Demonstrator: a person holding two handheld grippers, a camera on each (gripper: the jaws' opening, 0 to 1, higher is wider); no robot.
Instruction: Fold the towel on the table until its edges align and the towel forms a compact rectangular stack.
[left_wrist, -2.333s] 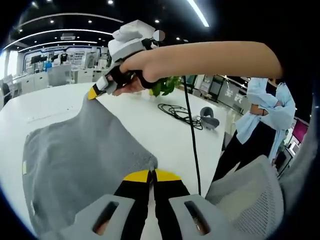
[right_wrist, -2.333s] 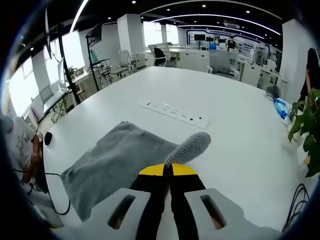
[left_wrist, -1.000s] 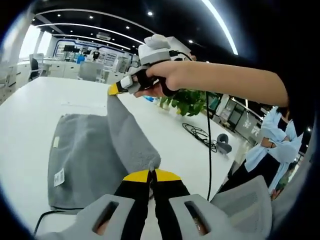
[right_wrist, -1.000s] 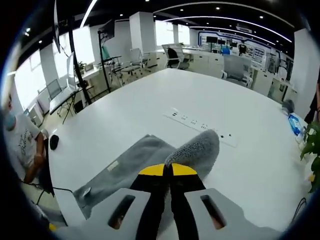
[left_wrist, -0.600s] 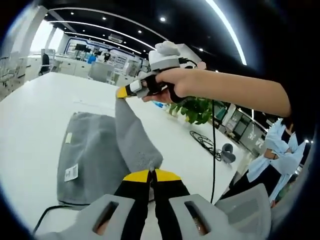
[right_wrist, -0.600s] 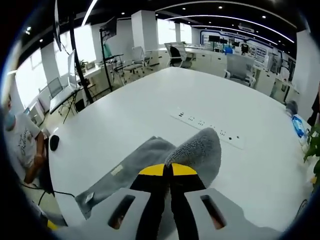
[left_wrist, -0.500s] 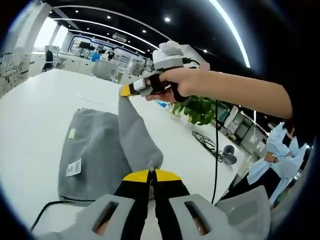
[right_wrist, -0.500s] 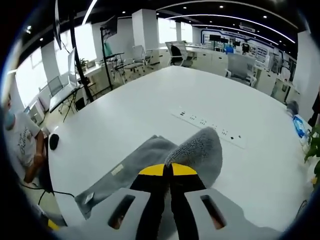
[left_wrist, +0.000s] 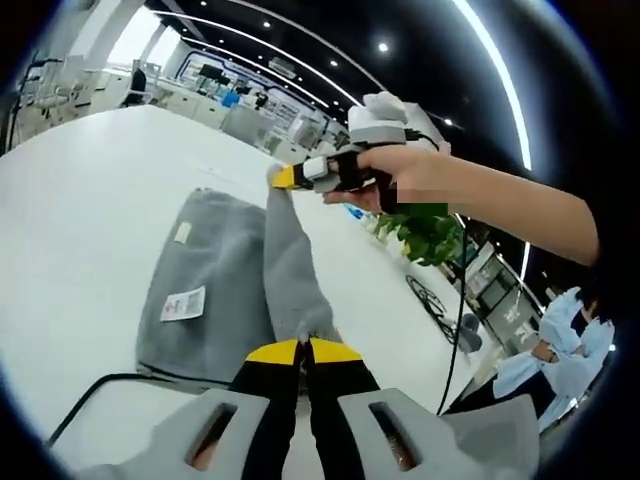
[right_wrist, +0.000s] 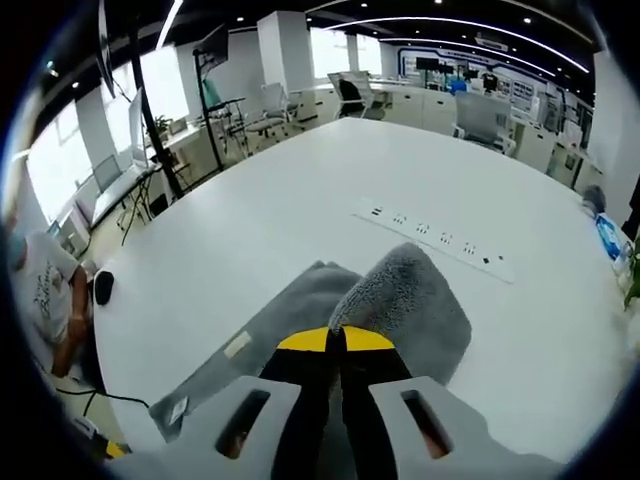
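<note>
A grey towel (left_wrist: 215, 285) lies on a white desk (left_wrist: 70, 220), one edge lifted between two tools. The left tool (left_wrist: 303, 349) is clamped shut on a near corner; ahead of it the right tool (left_wrist: 283, 177), held in a hand (left_wrist: 400, 180), pinches the far corner shut. Over the last two seconds the raised edge has travelled across the flat half, whose labels (left_wrist: 183, 303) now face up. The fold looks roughly halfway over; lowering onto the opposite edge likely comes next.
</note>
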